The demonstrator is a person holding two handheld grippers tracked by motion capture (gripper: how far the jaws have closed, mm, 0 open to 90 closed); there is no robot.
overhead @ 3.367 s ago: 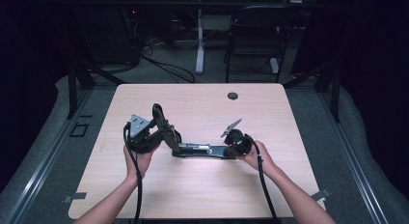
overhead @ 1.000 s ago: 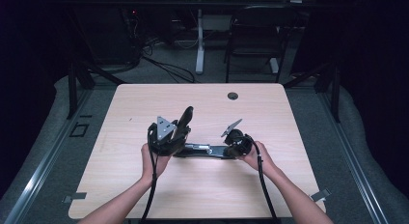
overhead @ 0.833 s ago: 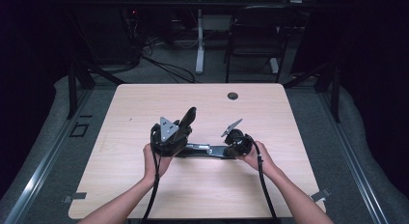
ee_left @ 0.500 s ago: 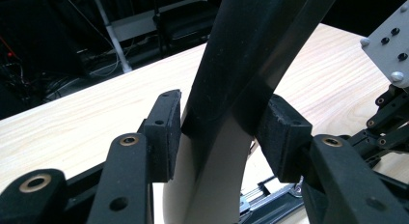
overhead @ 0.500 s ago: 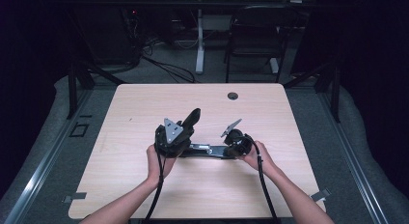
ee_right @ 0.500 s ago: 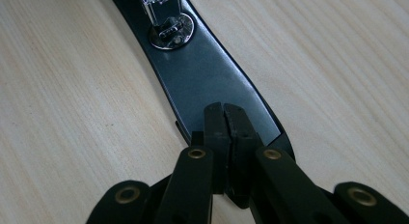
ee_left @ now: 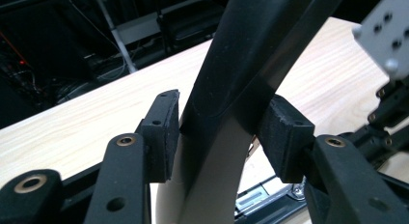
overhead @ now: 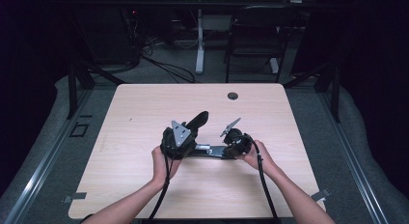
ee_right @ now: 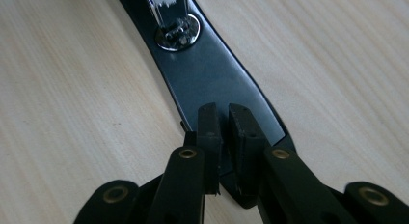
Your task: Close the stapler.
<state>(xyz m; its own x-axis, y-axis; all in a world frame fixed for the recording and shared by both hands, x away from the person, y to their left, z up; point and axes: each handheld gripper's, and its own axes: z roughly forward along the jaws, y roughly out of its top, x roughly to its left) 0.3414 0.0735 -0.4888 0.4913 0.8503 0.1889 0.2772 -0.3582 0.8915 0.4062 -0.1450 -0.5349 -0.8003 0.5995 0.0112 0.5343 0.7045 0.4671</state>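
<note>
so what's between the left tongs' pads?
The raised black lever arm, pinched between the pads in the left gripper view; its pale underside shows below.

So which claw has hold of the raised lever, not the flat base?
The left claw: it clamps the black lever angled up off the table, whereas the right claw pinches the flat base lying on it.

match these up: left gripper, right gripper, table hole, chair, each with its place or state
Things:
1. left gripper
2. right gripper
3. hole
4. chair

Places or states:
A. on the floor beyond the table
B. jaws nearly together over the end of the flat black base
C. near the table's far edge
D. clamped on the raised lever

Pairs: 1-D, 2-B, 3-C, 4-A
</note>
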